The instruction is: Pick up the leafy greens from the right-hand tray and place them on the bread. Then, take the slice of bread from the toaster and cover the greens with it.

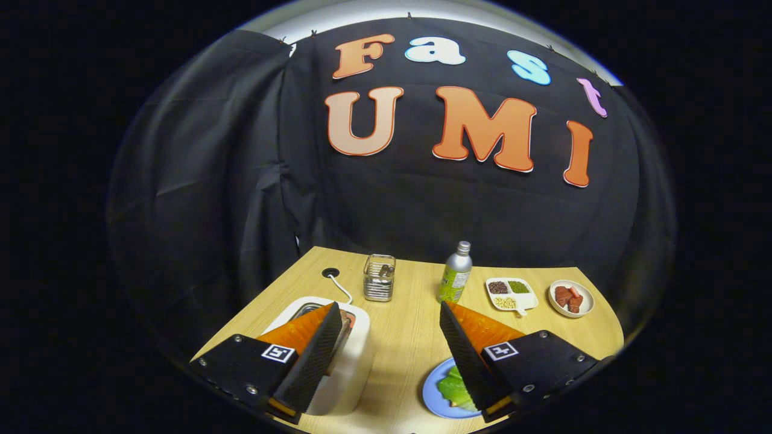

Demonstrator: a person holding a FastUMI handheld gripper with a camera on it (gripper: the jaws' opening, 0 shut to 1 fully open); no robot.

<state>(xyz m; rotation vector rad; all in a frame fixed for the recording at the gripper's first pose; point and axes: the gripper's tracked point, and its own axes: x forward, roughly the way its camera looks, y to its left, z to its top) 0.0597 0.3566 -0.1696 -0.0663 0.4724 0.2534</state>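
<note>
**A:** Booth worktop (410, 337), mid-task: the gripper (386, 325) hangs above the wood with its fingers spread wide and nothing between them. Where are the greens?

**B:** The leafy greens (453, 389) lie on a blue plate (435, 402) just under the right finger, which covers part of both. The white toaster (353, 361) sits beneath the left finger.

**A:** How should the pickup go, in your judgement?

**B:** Swing right and drop until the greens sit between the fingers, then close gently on the thick part of the leaf so it lifts without tearing or dragging the plate.

**A:** Anything hard to read?

**B:** Plenty. The slice in the toaster slot is mostly behind the left finger, and I cannot make out the bread meant to receive the greens. Beyond the fingers stand a wire basket (379, 277), a bottle (455, 272), a divided dish (512, 295) of small items and a bowl (571, 298) of reddish pieces, too small to identify.
</note>
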